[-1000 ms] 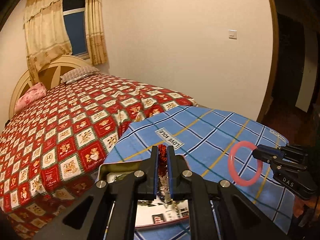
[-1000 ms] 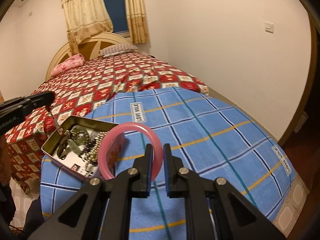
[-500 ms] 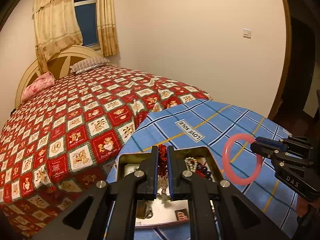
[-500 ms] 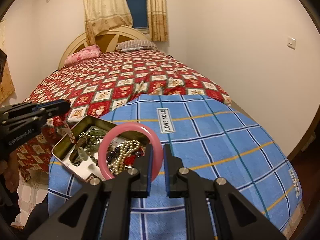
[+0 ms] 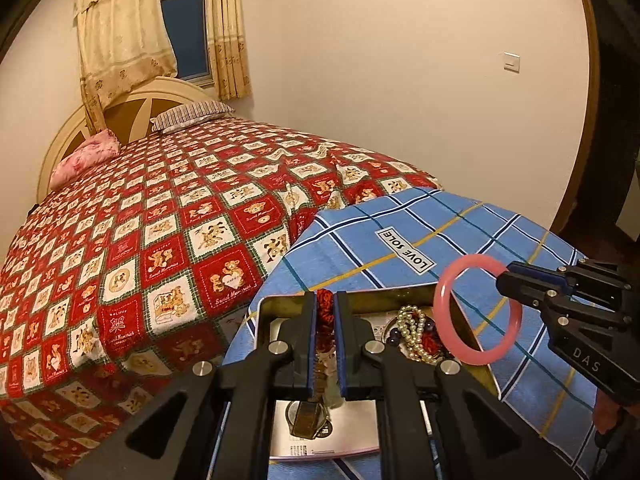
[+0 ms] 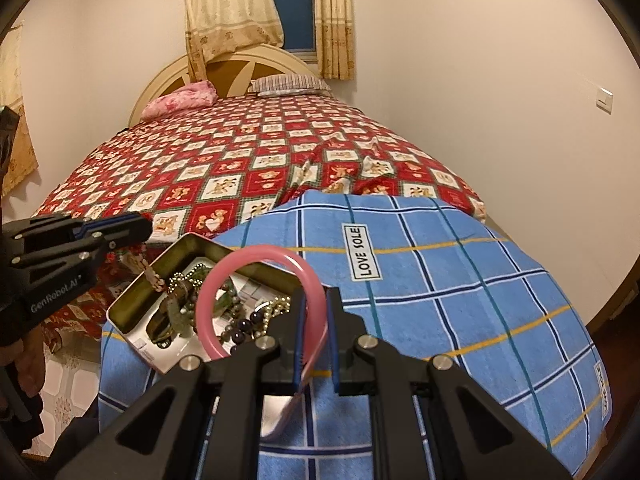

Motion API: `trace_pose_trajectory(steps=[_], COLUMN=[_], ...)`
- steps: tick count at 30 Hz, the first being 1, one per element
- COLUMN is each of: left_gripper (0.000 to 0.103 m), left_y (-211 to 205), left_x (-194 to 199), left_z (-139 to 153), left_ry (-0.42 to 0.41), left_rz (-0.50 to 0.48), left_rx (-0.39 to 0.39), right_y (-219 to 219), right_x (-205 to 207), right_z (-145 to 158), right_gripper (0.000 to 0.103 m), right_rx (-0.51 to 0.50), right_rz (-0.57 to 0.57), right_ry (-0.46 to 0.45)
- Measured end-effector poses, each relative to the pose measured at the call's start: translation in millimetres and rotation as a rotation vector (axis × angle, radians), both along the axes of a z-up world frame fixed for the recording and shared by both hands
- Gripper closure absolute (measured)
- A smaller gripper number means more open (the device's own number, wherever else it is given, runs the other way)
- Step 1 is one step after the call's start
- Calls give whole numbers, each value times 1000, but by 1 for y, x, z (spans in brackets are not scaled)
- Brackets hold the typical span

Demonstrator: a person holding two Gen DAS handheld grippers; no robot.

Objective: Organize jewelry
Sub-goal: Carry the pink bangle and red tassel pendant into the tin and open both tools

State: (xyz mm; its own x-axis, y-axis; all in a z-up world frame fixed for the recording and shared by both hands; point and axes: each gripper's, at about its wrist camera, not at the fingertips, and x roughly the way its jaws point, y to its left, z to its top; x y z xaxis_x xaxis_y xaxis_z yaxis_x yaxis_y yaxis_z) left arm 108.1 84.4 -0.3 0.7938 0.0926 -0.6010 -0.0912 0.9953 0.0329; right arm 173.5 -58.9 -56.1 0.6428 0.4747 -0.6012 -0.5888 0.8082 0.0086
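Observation:
An open metal tin (image 5: pixel 276 300) (image 6: pixel 132 296) full of jewelry sits at the left end of a blue plaid cloth (image 5: pixel 400 232) (image 6: pixel 440 280). My left gripper (image 5: pixel 325 308) is shut on a red beaded strand (image 5: pixel 324 312) that hangs down into the tin; it also shows in the right wrist view (image 6: pixel 148 272) below that gripper (image 6: pixel 140 228). My right gripper (image 6: pixel 314 308) is shut on a pink bangle (image 6: pixel 260 292) and holds it upright above the tin's right side. The bangle (image 5: pixel 476 312) and right gripper (image 5: pixel 508 280) show in the left wrist view.
The tin holds a pearl strand (image 5: pixel 412 332), dark beads (image 6: pixel 244 328), a gold chain and green pieces (image 6: pixel 176 312). A bed with a red patterned cover (image 5: pixel 160 220) (image 6: pixel 240 168) lies behind. A wall stands on the right, with a doorway (image 5: pixel 612 120).
Both grippers have moved over the tin, which now fills more of each view. The bangle has come closer to the tin's right edge. Both grips are unchanged.

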Motion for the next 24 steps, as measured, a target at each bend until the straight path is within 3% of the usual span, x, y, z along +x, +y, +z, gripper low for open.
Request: trace_pose_trajectory(steps=[24], left_gripper=[96], left_y=[21], left_x=[11], left_z=[-33], left_ry=[76], left_rz=[24], left_rx=[-7], right_y=[34], right_x=[12], right_z=[-27], right_gripper=[91], right_rx=[-45], right_rz=[30], right_ry=[34])
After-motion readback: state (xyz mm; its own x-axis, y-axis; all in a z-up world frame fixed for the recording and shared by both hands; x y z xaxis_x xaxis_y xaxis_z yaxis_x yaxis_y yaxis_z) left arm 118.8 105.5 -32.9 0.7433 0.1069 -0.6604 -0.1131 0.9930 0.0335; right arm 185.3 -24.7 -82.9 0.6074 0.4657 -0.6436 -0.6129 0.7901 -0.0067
